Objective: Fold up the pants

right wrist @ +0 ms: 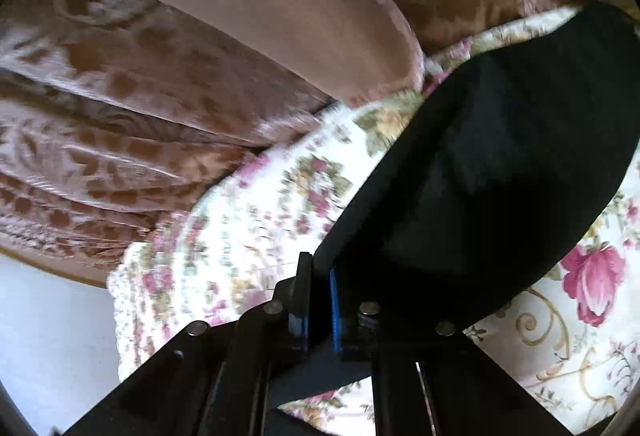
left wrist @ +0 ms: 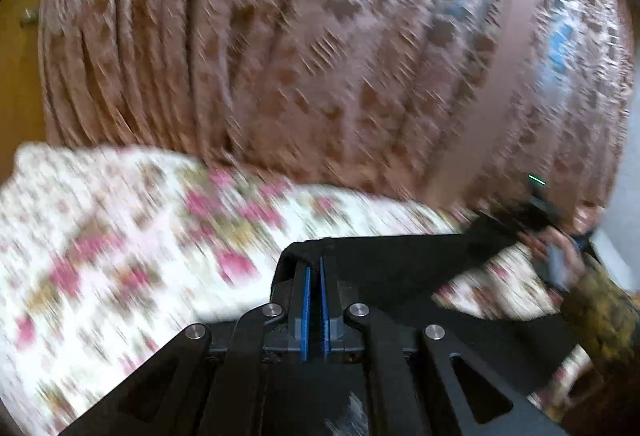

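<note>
The left gripper [left wrist: 315,268] is pinched tight on a corner of the black pants [left wrist: 400,264], near the flowery bedspread [left wrist: 120,236]. The pants stretch to the right, over the bedspread, to the right gripper [right wrist: 320,276], which is pinched tight on another edge of them. A brown patterned curtain [left wrist: 280,55] hangs at the far side
</note>
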The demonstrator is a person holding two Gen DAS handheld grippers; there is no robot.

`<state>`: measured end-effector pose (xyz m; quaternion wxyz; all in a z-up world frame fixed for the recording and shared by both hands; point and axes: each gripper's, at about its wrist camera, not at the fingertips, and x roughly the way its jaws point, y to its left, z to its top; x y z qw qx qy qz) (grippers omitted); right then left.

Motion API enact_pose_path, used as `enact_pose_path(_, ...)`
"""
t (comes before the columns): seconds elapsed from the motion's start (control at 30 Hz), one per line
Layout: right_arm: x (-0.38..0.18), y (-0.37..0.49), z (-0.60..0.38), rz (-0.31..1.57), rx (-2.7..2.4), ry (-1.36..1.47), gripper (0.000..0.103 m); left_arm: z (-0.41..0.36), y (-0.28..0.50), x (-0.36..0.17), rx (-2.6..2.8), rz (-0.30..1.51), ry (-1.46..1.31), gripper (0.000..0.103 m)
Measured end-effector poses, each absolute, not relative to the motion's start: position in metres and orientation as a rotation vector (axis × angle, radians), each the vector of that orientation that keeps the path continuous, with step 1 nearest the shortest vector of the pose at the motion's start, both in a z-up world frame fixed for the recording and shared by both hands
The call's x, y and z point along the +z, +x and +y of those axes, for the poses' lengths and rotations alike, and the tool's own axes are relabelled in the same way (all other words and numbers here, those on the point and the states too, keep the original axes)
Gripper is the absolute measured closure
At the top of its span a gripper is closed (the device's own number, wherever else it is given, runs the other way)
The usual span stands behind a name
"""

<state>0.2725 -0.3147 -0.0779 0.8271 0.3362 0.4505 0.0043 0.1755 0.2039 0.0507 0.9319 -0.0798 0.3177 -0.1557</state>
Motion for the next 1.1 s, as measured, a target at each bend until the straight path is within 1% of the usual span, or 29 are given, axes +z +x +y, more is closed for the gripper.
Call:
enact_pose_path(0.1, -0.044, 0.243, -0.312, 0.861, 0.091, 0.694, 0.095, 0.218, 0.207, 0.068, -0.263, 0.614, -0.157, 0.099)
enact_pose_path(0.17, -0.028, 0.216, -0.313, 0.801, 0.146, 0.675, 0.095, 0.224, 0.216, 0.069, -0.236, 0.609, -0.156, 0.099)
enact_pose_path(0.23, -0.013, 0.181, -0.309, 0.744, 0.203, 0.644, 0.095, 0.229, 0.214, 0.065, -0.223, 0.606, -0.156, 0.099)
enact_pose_path(0.33, -0.01, 0.132, -0.295, 0.722, 0.265, 0.587, 0.095, 0.239, 0.196, 0.047, -0.214, 0.623, -0.185, 0.099)
enact_pose_path(0.47, -0.031, 0.074, -0.279, 0.757, 0.321, 0.547, 0.095, 0.258, 0.156, 0.012, -0.193, 0.677, -0.245, 0.099)
enact_pose_path(0.57, -0.059, 0.044, -0.261, 0.823, 0.335, 0.511, 0.095, 0.273, 0.119, -0.028, -0.165, 0.746, -0.311, 0.099)
enact_pose_path(0.7, -0.098, 0.023, -0.244, 0.923, 0.324, 0.483, 0.096, 0.288, 0.087, -0.083, -0.097, 0.855, -0.391, 0.099)
enact_pose_path(0.8, -0.123, 0.013, -0.241, 0.972, 0.301, 0.483, 0.096, 0.299, 0.07, -0.113, -0.061, 0.905, -0.485, 0.099)
enact_pose_path(0.87, -0.136, 0.011, -0.239, 0.995, 0.28, 0.468, 0.097, 0.305, 0.061, -0.122, -0.039, 0.917, -0.532, 0.099)
enact_pose_path(0.93, -0.144, 0.01, -0.24, 1.014, 0.261, 0.458, 0.097, 0.315, 0.049, -0.127, -0.041, 0.921, -0.644, 0.098)
enact_pose_path(1.0, -0.148, 0.007, -0.24, 1.019, 0.253, 0.447, 0.097, 0.323, 0.038, -0.126, -0.054, 0.901, -0.756, 0.09)
enact_pose_path(1.1, -0.153, 0.011, -0.236, 1.028, 0.236, 0.428, 0.097, 0.325, 0.027, -0.121, -0.108, 0.861, -0.887, 0.082)
